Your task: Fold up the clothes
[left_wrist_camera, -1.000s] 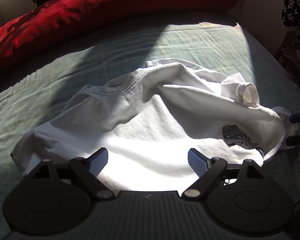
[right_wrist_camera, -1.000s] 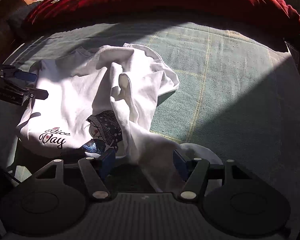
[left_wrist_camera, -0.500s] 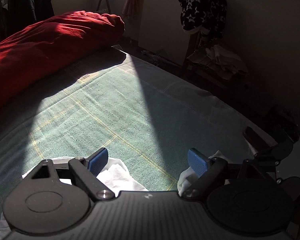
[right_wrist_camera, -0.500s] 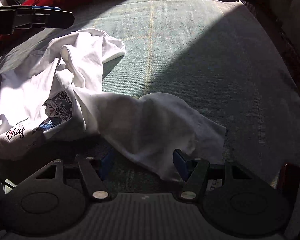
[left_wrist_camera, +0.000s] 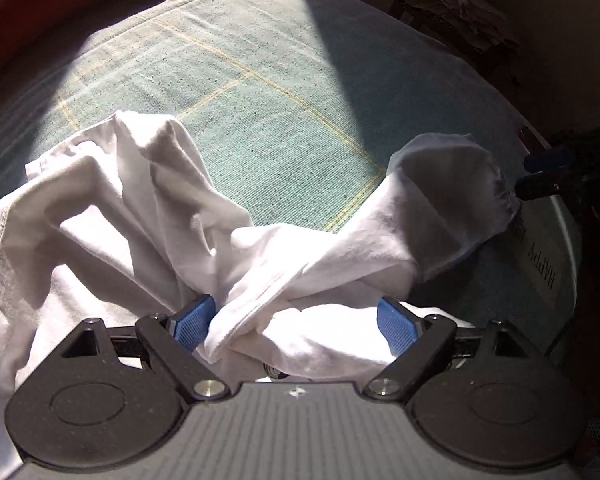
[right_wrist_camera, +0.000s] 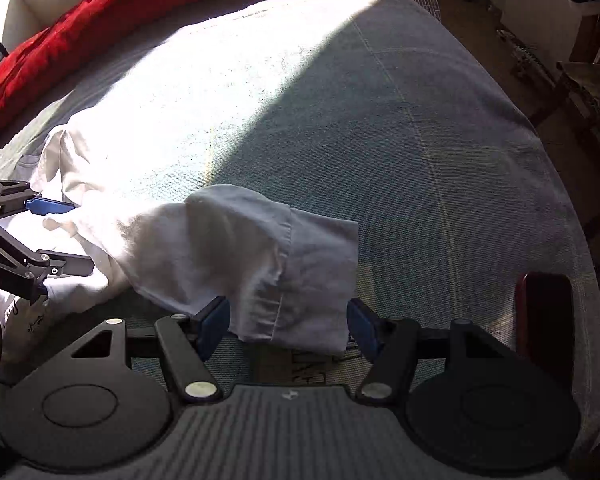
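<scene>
Since both claws dropped from above the shirt (left_wrist_camera: 100, 248), left gripper (left_wrist_camera: 296, 326) and right gripper (right_wrist_camera: 288, 326) stand apart astride cloth, pads not clamping, grasp pending.

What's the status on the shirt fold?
Left tool open over bunched white shirt. Right tool open, straddling sleeve. Dark red object nearby.

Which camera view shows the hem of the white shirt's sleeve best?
The right wrist view: the sleeve lies spread between the open right gripper, its stitched hem plain. The left wrist view shows the same sleeve side-on, hem bunched and shadowed.
</scene>
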A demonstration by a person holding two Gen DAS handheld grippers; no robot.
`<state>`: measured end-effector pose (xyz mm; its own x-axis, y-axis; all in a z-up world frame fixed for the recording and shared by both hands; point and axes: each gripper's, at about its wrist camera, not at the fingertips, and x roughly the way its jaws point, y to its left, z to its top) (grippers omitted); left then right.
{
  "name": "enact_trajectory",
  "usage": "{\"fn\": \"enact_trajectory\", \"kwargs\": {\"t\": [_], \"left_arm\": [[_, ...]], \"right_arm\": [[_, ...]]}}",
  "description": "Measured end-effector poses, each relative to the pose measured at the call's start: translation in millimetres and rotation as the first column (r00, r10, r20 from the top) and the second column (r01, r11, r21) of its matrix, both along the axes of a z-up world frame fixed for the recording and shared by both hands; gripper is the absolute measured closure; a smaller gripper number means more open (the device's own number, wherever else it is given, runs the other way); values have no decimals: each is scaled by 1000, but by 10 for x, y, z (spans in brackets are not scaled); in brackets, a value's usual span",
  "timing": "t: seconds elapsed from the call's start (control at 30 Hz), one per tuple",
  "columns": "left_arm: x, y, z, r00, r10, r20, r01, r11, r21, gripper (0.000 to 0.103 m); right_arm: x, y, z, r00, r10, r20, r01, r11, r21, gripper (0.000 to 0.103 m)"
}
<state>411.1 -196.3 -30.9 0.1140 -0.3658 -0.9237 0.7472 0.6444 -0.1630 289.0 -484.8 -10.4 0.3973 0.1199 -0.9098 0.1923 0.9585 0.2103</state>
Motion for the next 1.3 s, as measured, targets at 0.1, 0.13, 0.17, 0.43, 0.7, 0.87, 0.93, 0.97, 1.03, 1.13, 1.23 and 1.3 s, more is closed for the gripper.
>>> {"fn": "enact_trajectory", "kwargs": {"t": [0.1,0.13,0.17,0.43,0.7,0.87,0.93,0.97,1.03,1.13,1.23,1.3], "left_arm": [[24,57,-2,999,31,-13,-31,999,-12,15],[33,61,-6,999,35,-14,-35,999,-11,15],[37,51,-9,999,36,-13,-36,999,-10,15],[38,82,0,999,49,2,-49,998,-25,14],[-36,107,96,994,99,35,-98,994,-42,14],[-46,193,177,990,136,40,-134,990,-41,14],[-42,241,218,987,154,39,-152,987,-46,14],[-37,264,239,986,163,42,-161,986,-48,14],[-29,309,283,982,184,52,-181,982,-51,14],[-16,359,346,976,209,62,-205,977,-58,14],[9,402,386,971,228,71,-224,973,-58,14],[22,415,408,969,233,77,-230,972,-56,14]], "right_arm": [[34,-162,-17,998,-51,26,50,999,12,32],[55,-217,-42,997,-71,31,71,997,21,31],[79,-276,-77,995,-94,32,93,995,38,31],[234,-593,-479,963,-267,-19,265,940,215,30],[346,-115,-446,995,-83,-61,87,994,63,41],[360,-69,-385,996,-57,-66,60,997,46,73],[356,-72,-359,996,-54,-65,56,998,30,91],[354,-73,-346,997,-53,-64,54,998,23,96],[348,-87,-247,998,-51,-36,51,999,-18,99],[389,-138,-41,999,-49,10,50,996,-80,99],[444,-236,164,998,-39,56,47,987,-156,100],[524,-333,306,997,-24,78,43,966,-254,100]]}}
